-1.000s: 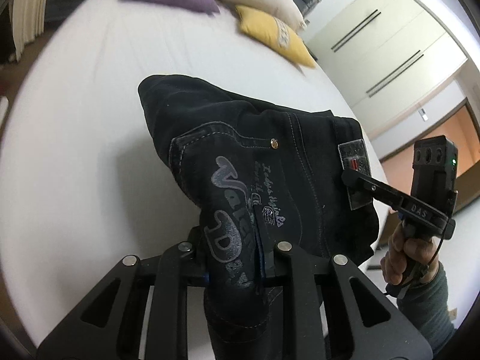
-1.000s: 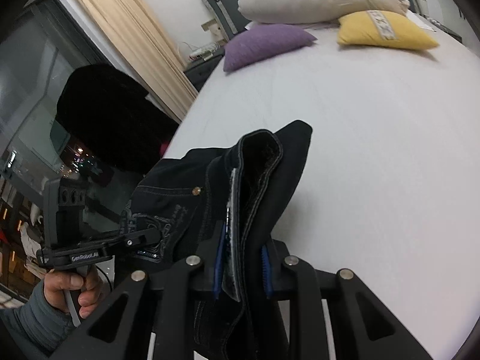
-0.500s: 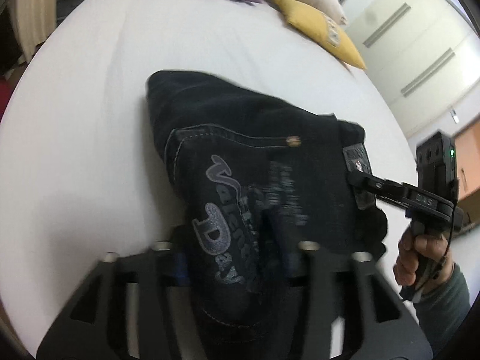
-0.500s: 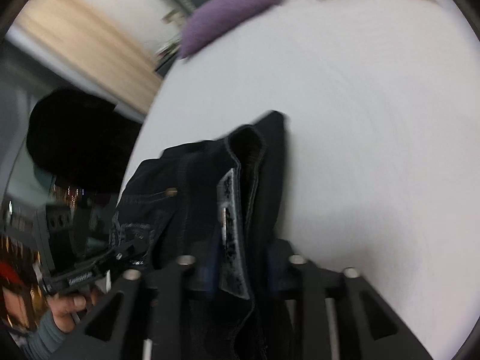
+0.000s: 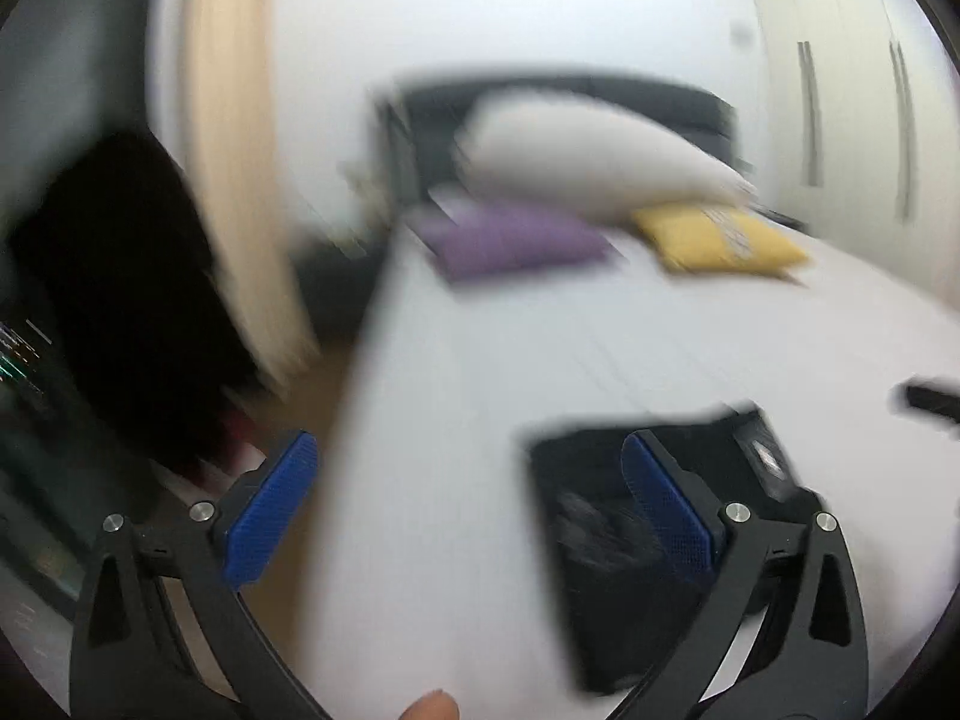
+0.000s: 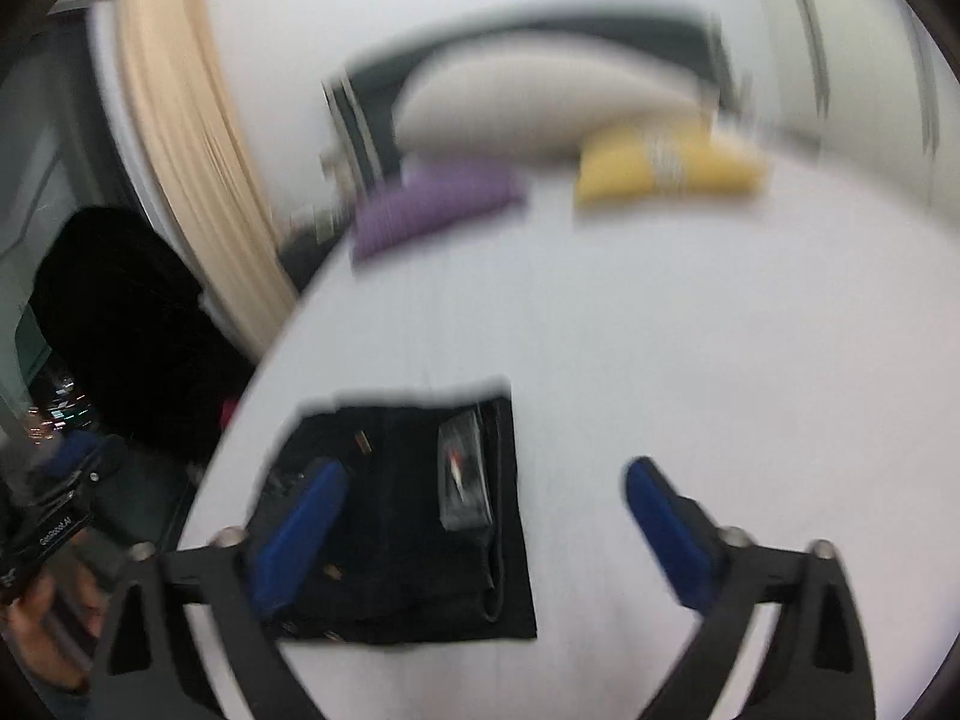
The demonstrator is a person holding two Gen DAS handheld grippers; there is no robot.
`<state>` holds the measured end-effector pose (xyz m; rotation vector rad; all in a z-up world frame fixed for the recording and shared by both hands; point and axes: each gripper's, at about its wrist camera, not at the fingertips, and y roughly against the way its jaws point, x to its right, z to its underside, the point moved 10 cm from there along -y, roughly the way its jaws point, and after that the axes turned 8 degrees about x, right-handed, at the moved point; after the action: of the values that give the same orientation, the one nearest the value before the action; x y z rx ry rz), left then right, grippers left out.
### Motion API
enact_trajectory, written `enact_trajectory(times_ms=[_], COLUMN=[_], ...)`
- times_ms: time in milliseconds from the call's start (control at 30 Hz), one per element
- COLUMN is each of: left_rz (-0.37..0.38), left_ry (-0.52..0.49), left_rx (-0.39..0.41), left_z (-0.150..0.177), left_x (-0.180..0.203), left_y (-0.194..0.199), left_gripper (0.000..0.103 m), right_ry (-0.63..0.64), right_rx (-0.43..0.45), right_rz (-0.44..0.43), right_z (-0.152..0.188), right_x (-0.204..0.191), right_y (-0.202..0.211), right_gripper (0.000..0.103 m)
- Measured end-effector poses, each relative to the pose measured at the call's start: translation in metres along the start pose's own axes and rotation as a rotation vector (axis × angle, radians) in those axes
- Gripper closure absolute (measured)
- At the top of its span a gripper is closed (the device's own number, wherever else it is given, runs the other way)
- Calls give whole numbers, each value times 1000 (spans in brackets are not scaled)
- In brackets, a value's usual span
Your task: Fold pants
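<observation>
The dark folded pants (image 6: 408, 516) lie flat on the white bed (image 6: 660, 330), near its left edge, with a grey label patch facing up. My right gripper (image 6: 483, 534) hovers above them, jaws opening wide, blue pads touching nothing. In the blurred left wrist view the pants (image 5: 594, 546) sit behind the right-hand pad. My left gripper (image 5: 468, 510) is also opening, with only bare sheet between its pads. The left gripper (image 6: 60, 498) shows at the right wrist view's left border, held by a hand (image 6: 36, 618).
A purple pillow (image 6: 432, 204), a yellow pillow (image 6: 666, 168) and a large white pillow (image 6: 540, 102) lie at the head of the bed against a dark headboard. A beige curtain (image 6: 186, 150) and dark window are left of the bed; wardrobe doors (image 5: 852, 114) are right.
Both grippers let go of the pants, opened wide and pulled up and back. The pants, earlier pinched and lifted, now lie folded flat on the bed.
</observation>
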<state>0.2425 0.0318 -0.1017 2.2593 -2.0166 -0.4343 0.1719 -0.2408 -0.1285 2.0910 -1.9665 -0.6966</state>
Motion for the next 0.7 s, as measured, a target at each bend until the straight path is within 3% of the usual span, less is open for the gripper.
enact_trajectory(times_ms=[67,200,267,367,467,533,600,700], left_rz=[-97,-127,-149,-68,-73,-30,15,92], left_ry=[-29,9,32,44,18,39,65,104], left_rx=[99,264,275,226,162,87,8,-143], left_z=[-33,-73,-85,-89,-80,-68,-55,-25], left_x=[-3,-22,-33,-33,-36,-34,-26,-12], left_y=[39,127,160,192,212,217,219,215], left_gripper=[0,0,0,0,0,0,0,0], right_ry=[50,130,147,138,112,98,85,144], right_rx=[160,364,439,495,555,578,557,419], right_rz=[16,61,72,36,60,69,70,109], right_z=[-32,-73,-86,-93,-96,-95,-90,-69], right_x=[-18,-48,-65,-84,-87,-91,-96,-101], right_y=[41,109,143,178,223,237,246,230], right_gripper=[0,0,0,0,0,0,0,0])
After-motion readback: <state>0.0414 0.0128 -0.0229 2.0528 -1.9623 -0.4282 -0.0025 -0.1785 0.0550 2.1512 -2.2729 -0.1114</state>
